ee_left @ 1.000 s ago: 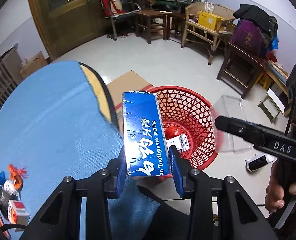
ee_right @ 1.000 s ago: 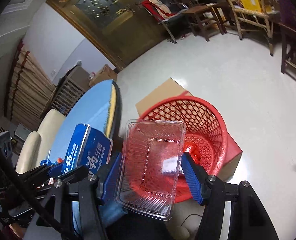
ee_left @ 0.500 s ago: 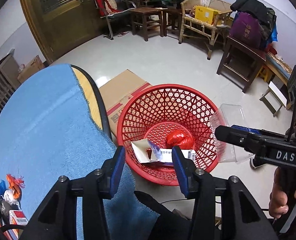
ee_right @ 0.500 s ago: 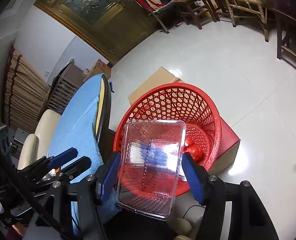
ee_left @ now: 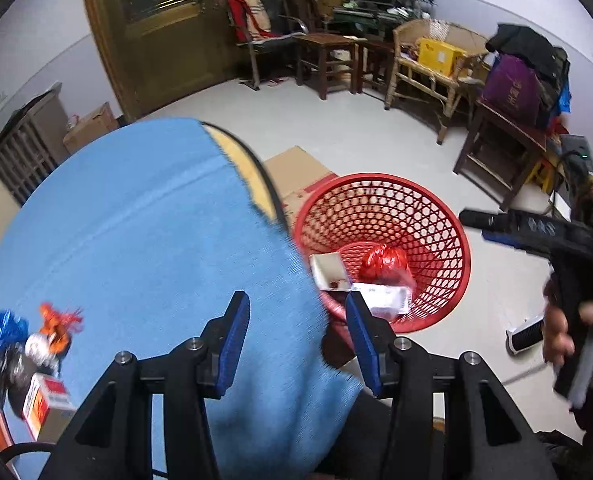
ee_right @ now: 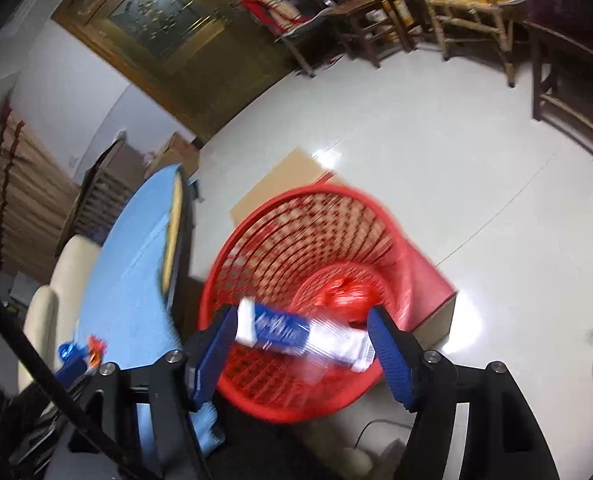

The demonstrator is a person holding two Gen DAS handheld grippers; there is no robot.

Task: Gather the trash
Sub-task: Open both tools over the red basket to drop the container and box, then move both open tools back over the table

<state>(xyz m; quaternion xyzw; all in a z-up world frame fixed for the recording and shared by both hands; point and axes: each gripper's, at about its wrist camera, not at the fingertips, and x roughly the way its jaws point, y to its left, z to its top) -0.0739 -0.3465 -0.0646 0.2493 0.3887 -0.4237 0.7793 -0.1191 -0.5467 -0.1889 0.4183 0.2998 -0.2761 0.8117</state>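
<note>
Pale floor tiles spread under the red basket (ee_right: 296, 300), which stands on a flat cardboard sheet (ee_left: 296, 168) just beside the edge of the blue-covered table (ee_left: 136, 220). Inside the basket lie a blue-and-white toothpaste box (ee_right: 300, 334), a crumpled red bag (ee_left: 384, 262) beside it, and, blurred over the box in the right wrist view, what I take to be the clear plastic tray; I cannot make out its edges.

My right claw (ee_right: 300, 354) hangs over the basket's near rim, its jaws just opened wider, the pads clear of the trash below. My left claw (ee_left: 296, 340) is also parted and empty, its jaws having just spread, and it sits over the table edge next to the basket.

So two pieces look delivered. Well away from the basket, at the far left of the table, more trash waits: a blue foil ball (ee_left: 4, 328), an orange wrapper (ee_left: 56, 322), a dark crumpled bag (ee_left: 10, 368) and a small red-and-white carton (ee_left: 46, 400). By my reckoning, those are what is left.
</note>
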